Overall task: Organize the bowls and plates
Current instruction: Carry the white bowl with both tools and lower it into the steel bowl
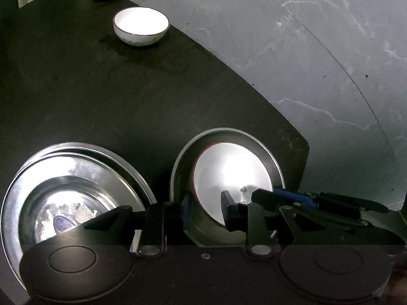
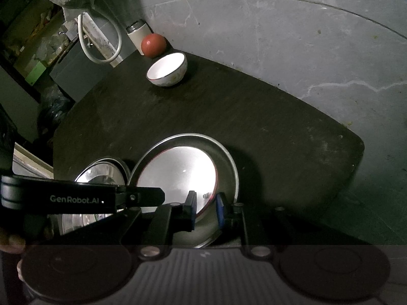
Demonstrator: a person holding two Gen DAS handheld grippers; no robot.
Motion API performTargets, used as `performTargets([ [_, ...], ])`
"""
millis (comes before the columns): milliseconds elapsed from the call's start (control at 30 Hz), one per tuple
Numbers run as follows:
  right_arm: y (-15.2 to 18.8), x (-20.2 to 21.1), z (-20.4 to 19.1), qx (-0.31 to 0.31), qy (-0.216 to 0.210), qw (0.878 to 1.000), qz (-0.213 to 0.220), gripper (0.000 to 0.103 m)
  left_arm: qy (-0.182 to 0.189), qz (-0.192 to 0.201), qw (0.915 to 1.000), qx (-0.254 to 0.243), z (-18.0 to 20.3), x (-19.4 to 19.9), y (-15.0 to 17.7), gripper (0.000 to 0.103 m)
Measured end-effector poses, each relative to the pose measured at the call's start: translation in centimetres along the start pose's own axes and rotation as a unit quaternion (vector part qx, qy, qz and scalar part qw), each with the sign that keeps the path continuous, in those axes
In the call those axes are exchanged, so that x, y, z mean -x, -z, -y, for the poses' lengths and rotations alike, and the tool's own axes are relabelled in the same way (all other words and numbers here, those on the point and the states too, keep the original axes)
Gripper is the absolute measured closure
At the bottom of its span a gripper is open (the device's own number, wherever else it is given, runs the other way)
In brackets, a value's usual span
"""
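Note:
A white bowl with a red rim sits inside a steel plate on the dark table. My left gripper straddles the bowl's left rim, jaws partly closed around it. My right gripper grips the same bowl at its right rim, with the steel plate beneath. A stack of steel plates lies to the left; it also shows in the right wrist view. A small white bowl stands far back, seen in the right wrist view too.
A red-brown round object and a white flask stand at the table's far corner. The table edge drops to a grey marble floor on the right. Clutter and a hose lie at the far left.

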State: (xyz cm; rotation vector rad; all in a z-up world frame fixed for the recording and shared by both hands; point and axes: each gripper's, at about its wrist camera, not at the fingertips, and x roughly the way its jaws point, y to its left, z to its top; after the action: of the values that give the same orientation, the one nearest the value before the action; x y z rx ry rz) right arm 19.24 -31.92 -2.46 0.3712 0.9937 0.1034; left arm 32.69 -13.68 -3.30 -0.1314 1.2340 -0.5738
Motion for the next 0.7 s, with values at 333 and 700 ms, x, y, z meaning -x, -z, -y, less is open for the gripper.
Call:
performTargets([
  [333,-0.1,0.0,0.1,0.003,-0.001,1.0,-0.004,0.083,-0.001,0.001,1.0,0.001,0.3,0.2,0.0,0.069],
  [700,-0.3,1.0,-0.1,0.01,-0.004,1.0,0.007,0.069,0.011,0.027,0.9995,0.014,0.1,1.9,-0.2,0.057],
])
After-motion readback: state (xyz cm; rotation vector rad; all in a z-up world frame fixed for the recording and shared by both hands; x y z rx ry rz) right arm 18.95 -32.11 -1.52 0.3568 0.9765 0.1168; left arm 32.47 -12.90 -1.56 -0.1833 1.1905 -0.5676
